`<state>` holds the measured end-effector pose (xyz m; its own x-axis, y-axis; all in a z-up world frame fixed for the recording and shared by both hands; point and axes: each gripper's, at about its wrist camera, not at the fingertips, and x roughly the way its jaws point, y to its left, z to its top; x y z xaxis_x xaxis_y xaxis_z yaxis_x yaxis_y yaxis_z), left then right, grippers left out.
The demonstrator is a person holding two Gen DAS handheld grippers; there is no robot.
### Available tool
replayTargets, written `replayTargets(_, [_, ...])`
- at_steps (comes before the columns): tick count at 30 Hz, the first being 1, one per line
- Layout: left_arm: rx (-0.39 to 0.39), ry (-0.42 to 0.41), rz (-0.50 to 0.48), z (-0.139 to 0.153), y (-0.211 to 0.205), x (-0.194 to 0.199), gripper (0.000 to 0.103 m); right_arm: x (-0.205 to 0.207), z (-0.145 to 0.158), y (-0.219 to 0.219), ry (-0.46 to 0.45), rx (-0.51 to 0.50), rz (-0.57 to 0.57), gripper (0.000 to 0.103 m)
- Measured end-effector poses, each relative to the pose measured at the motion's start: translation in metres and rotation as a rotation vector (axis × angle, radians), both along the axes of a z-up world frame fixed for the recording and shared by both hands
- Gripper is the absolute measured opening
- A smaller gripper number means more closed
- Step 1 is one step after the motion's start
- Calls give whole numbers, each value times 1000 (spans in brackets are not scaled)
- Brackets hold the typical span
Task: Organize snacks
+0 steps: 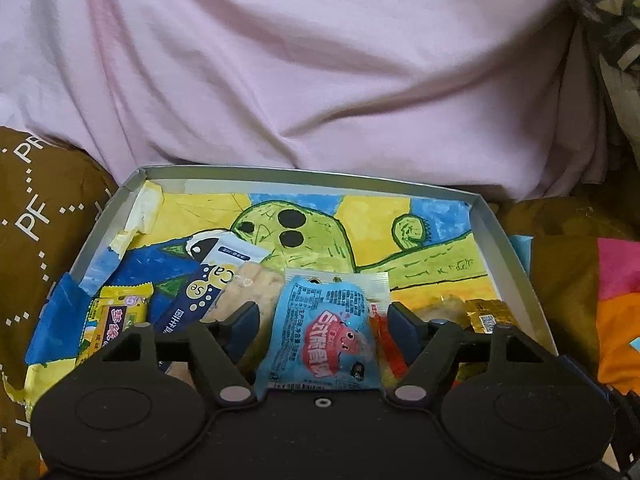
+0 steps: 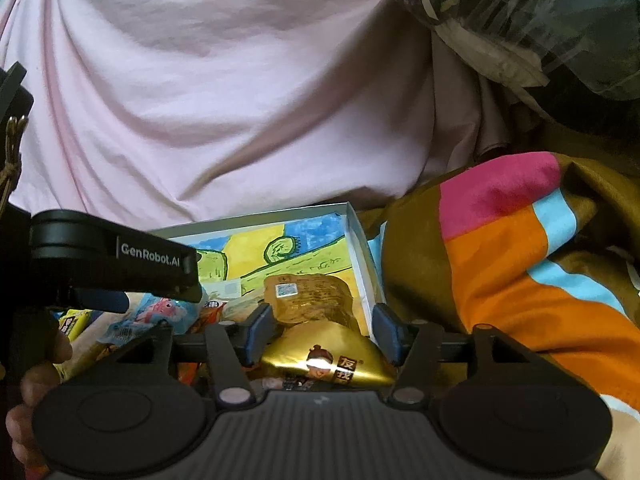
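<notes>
Left gripper (image 1: 322, 320) hangs over the near end of a shallow grey tray (image 1: 508, 240), its jaws standing apart with clear gaps on both sides of a light-blue snack packet (image 1: 320, 336) that sits between the pads without being pressed. At the far left of the tray lies a yellow wrapped snack (image 1: 116, 312), then a navy and white sachet (image 1: 204, 292), then a pale clear-wrapped biscuit pack (image 1: 256, 280) behind the blue packet. An orange-red wrapper (image 1: 384, 332) peeks out just right of the blue packet, and small gold-brown packets (image 1: 480, 312) lie near the tray's right wall. A painted paper of green shapes on yellow and blue lines the tray floor (image 1: 380, 220).

Right gripper (image 2: 324, 328) is likewise parted, a shiny gold packet (image 2: 332, 352) lying between its pads; whether the left pad touches it I cannot tell, and the right pad stands clear of it. Just beyond sits an amber clear-wrapped snack (image 2: 316, 296) by the tray's right wall (image 2: 360, 252). A pink sheet (image 2: 200, 80) rises behind, and a colour-blocked cloth (image 2: 520, 240) lies to the right.
</notes>
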<state>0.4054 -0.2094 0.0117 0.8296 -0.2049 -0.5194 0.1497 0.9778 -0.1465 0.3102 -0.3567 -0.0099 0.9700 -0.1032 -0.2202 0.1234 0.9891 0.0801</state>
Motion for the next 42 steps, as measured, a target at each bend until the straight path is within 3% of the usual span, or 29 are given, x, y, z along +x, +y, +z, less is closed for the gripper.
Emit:
replayTargets(6, [-17,-18,24,2,5,-4,83,-2,1,2,-3,-4,7,73])
replayTargets(10, [-20,-44,45,6,10,-10,87,-7,4,5,-33,-14,3,88])
replayTargets(12, [-19,-79,58,10,13,-16,96,-9,6,6,-48,-15,2,89])
replayTargets(23, [26,-208,101,35,31,-54,102,-24,19,17,-86,-19,0,102])
replayTargets(42, [31,-209,164,59,77,-132,102,-82,45,22,-157,-3,-36,103])
